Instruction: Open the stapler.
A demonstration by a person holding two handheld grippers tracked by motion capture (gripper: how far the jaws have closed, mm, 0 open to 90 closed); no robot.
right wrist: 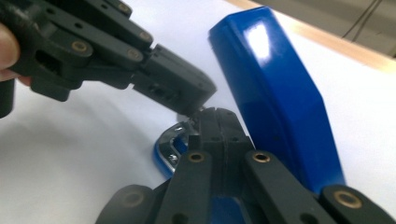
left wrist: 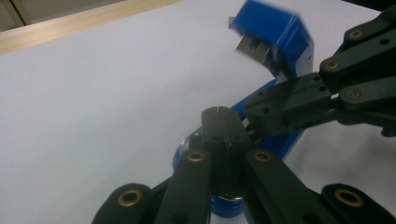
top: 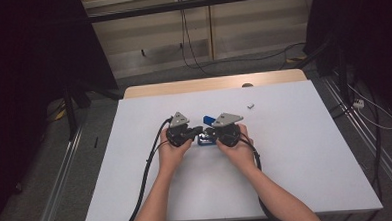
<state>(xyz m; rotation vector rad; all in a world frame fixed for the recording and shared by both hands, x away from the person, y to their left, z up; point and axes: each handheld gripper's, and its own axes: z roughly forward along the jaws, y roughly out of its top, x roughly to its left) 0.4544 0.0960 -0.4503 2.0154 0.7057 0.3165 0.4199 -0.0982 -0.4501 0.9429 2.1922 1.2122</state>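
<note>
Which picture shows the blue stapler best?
The right gripper view: the stapler's raised blue top stands close and large, with the shiny metal base below. The left gripper view catches the stapler's open front end and metal inside, partly behind the other gripper. In the high view the stapler is tiny, between both grippers.

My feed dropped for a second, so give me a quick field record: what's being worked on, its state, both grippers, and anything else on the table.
object: blue stapler, mid-table
stapler state: top arm swung open, tilted up from base
left gripper: jaws shut, tips at stapler's base
right gripper: jaws shut, tips at stapler's base, meeting the left's
grip: cannot tell
other item: small white piece, apart, beyond the grippers
surface: white table
</note>
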